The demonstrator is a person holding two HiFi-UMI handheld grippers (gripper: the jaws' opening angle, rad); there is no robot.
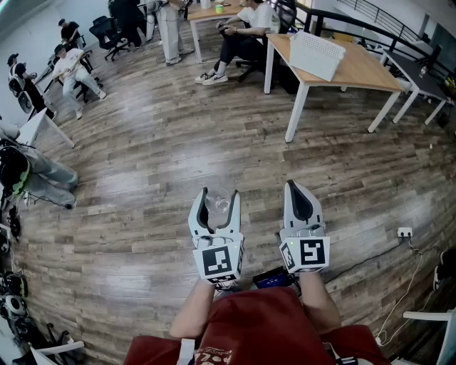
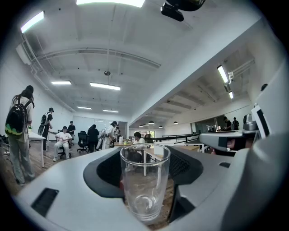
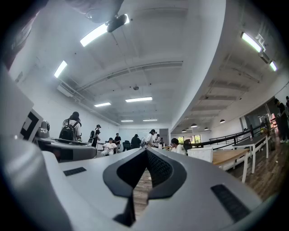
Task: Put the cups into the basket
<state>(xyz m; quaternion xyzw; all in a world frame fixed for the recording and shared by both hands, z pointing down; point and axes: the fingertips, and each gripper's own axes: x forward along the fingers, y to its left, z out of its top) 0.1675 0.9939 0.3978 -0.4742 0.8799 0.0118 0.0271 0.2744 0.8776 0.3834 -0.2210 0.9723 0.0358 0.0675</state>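
Note:
A clear glass cup (image 1: 217, 203) stands upright between the jaws of my left gripper (image 1: 218, 194), which is shut on it and holds it in the air over the wooden floor. In the left gripper view the cup (image 2: 144, 180) is empty and fills the gap between the jaws. My right gripper (image 1: 296, 187) is beside it to the right, shut, with nothing in it; in the right gripper view its jaws meet at their tips. The white basket (image 1: 317, 53) sits on a wooden table (image 1: 363, 71) far ahead to the right and also shows as the basket (image 3: 200, 154) in the right gripper view.
Several people sit and stand at the far left and around a second table (image 1: 214, 13) at the back. A dark desk (image 1: 420, 78) stands at the far right. A wall socket with a cable (image 1: 404, 232) lies on the floor to my right.

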